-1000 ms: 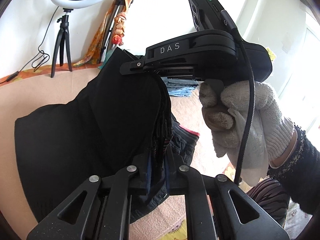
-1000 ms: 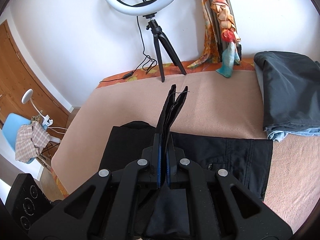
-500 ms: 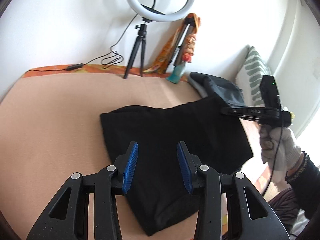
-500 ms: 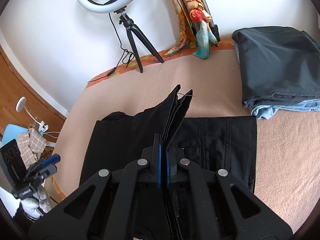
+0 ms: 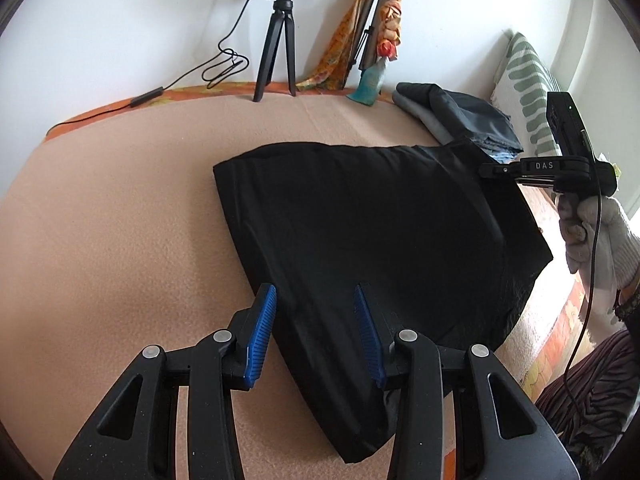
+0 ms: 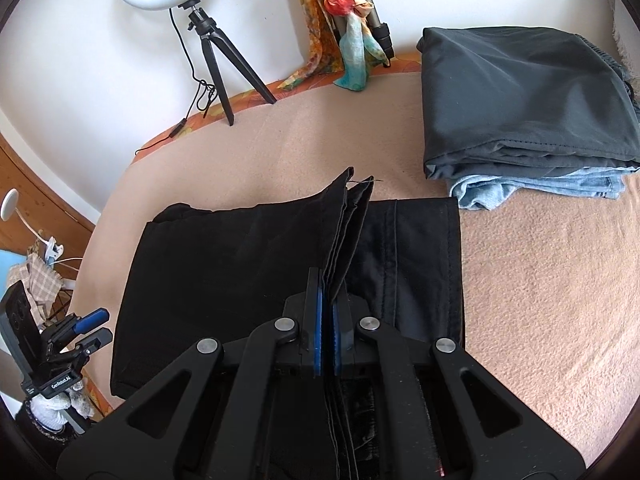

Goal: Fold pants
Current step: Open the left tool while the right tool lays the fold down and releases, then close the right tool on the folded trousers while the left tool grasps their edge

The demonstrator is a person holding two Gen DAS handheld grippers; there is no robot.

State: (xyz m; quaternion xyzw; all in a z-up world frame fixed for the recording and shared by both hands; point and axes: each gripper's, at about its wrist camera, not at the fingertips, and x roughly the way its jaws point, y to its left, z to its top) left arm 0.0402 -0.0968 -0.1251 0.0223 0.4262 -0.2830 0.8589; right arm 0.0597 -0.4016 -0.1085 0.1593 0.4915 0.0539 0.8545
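Black pants [image 5: 380, 220] lie partly folded on the peach blanket [image 5: 120, 220]. My left gripper [image 5: 314, 292] is open above their near left edge; its blue pads press on nothing. Off to the right, my right gripper [image 5: 486, 170], carried by a white-gloved hand [image 5: 592, 236], is shut on the pants' far corner and holds it a little above the layer below. In the right wrist view the right gripper [image 6: 326, 280] pinches several stacked black edges of the pants [image 6: 224, 264], which stick up past the pads. The left gripper [image 6: 98, 326] shows at the lower left, off the bed's edge.
A folded dark grey garment on folded blue jeans [image 6: 520, 100] lies at the back right, close to the pants' waistband. A ring light on a tripod [image 6: 212, 60] and a scarf-wrapped stand [image 6: 344, 20] stand by the wall. A striped pillow [image 5: 528, 88] is at the far right.
My left gripper let go of the black fabric, opened and drew back to the left. The right gripper sank with its held edge, and the folded layer now lies spread over the pants.
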